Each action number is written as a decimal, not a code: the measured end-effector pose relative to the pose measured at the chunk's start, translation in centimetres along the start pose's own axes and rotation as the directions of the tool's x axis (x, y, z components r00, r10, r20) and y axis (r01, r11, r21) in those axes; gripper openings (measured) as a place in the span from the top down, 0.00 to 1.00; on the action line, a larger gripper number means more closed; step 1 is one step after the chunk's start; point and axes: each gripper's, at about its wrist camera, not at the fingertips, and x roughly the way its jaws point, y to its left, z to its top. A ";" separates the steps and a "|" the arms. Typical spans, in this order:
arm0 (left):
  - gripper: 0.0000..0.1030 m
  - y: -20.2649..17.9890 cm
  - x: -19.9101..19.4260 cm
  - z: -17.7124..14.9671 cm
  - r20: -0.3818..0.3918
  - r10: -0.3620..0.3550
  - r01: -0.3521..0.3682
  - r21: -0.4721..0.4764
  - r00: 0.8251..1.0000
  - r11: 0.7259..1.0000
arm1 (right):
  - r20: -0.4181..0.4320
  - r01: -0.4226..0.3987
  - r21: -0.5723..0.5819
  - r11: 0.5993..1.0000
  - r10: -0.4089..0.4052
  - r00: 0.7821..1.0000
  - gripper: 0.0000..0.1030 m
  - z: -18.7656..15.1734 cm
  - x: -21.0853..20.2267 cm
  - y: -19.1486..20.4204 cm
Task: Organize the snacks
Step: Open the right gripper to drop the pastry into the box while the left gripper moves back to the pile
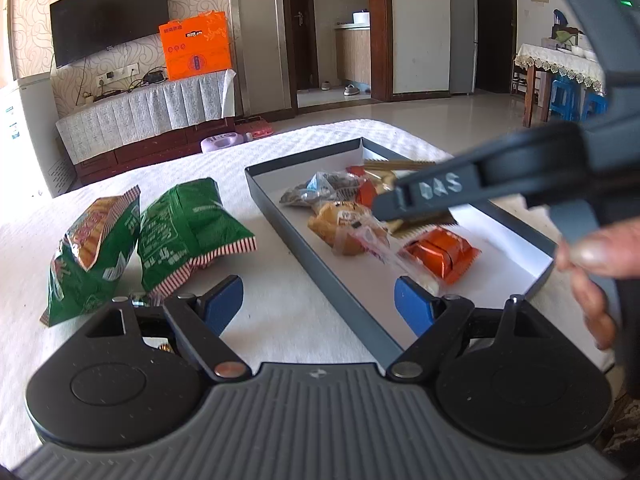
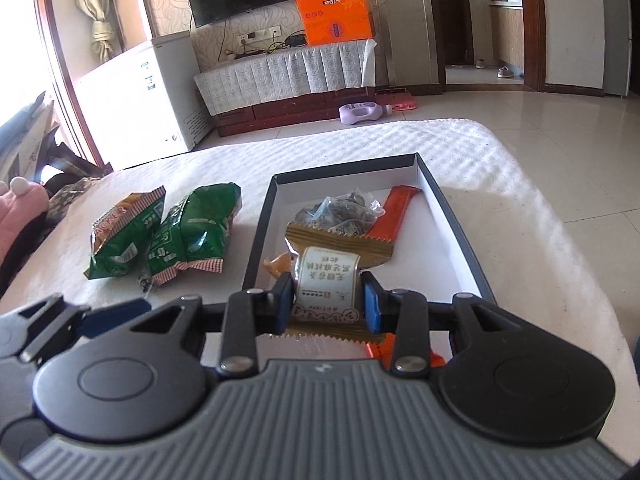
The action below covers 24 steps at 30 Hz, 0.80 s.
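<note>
From the left wrist camera, the left gripper (image 1: 319,302) hung over the white textured tablecloth (image 1: 280,312) with its blue-padded jaws wide apart and nothing between them, just at the near rim of the shallow dark-grey cardboard tray with a white floor (image 1: 344,296). Two puffy green snack bags (image 1: 148,240) lay side by side on the cloth, left of the tray and outside it. Inside the tray sat an orange foil packet (image 1: 442,254), a clear-wrapped brownish pastry (image 1: 344,226) and a clear bag of dark seeds (image 1: 316,190). The right gripper (image 1: 390,210) reached in from the right over the tray.

From the right wrist camera, the right gripper (image 2: 328,302) had its jaws clamped on a gold-edged snack packet with a white printed label (image 2: 326,280), held over the near end of the tray (image 2: 460,240). Beyond it lay the seed bag (image 2: 340,210) and a long orange wrapper (image 2: 394,212).
</note>
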 end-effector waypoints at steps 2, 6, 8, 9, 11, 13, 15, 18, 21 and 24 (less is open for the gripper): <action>0.16 -0.1 -0.4 -0.4 -0.004 0.000 0.000 0.005 1.000 1.000 | -0.004 0.009 -0.001 1.000 -0.009 1.000 0.62 0.1 0.5 -0.1; 0.16 -0.2 -0.9 -1.0 -0.008 -0.003 0.003 0.015 1.000 1.000 | -0.025 0.024 0.014 1.000 -0.023 0.999 0.62 0.4 1.8 -0.6; 0.16 -0.3 -1.0 -0.9 -0.009 -0.003 0.003 0.013 1.000 1.000 | -0.034 0.025 0.011 1.000 -0.025 0.999 0.62 0.5 2.4 -0.6; 0.16 -0.2 -1.1 -1.0 -0.011 -0.005 0.005 0.010 1.000 1.000 | -0.039 0.025 0.009 1.000 -0.025 0.999 0.62 0.5 2.7 -0.5; 0.16 -0.3 -1.0 -1.0 -0.014 -0.010 0.010 0.005 1.000 1.000 | -0.052 0.032 -0.001 0.999 -0.032 0.998 0.62 0.5 3.3 -0.3; 0.16 -0.4 -0.9 -1.0 -0.014 -0.012 0.012 0.012 1.000 1.000 | -0.060 0.035 -0.003 0.999 -0.035 0.998 0.62 0.5 3.7 -0.2; 0.16 -0.5 -0.9 -1.0 -0.014 -0.014 0.014 0.018 1.000 1.000 | -0.061 0.031 0.004 1.000 -0.031 0.998 0.61 0.6 4.0 -0.2; 0.16 -0.5 -0.9 -1.2 -0.019 -0.015 0.016 0.015 1.000 1.000 | -0.062 0.041 -0.002 0.999 -0.041 0.997 0.60 0.5 4.0 -0.2; 0.16 -0.5 -0.9 -1.1 -0.018 -0.016 0.016 0.013 1.000 1.000 | -0.061 0.043 0.002 0.999 -0.043 0.997 0.59 0.5 3.9 -0.2; 0.16 -0.5 -1.1 -1.1 -0.010 -0.019 0.019 0.015 1.000 1.000 | -0.053 0.048 0.000 0.999 -0.048 0.997 0.54 0.5 3.5 -0.2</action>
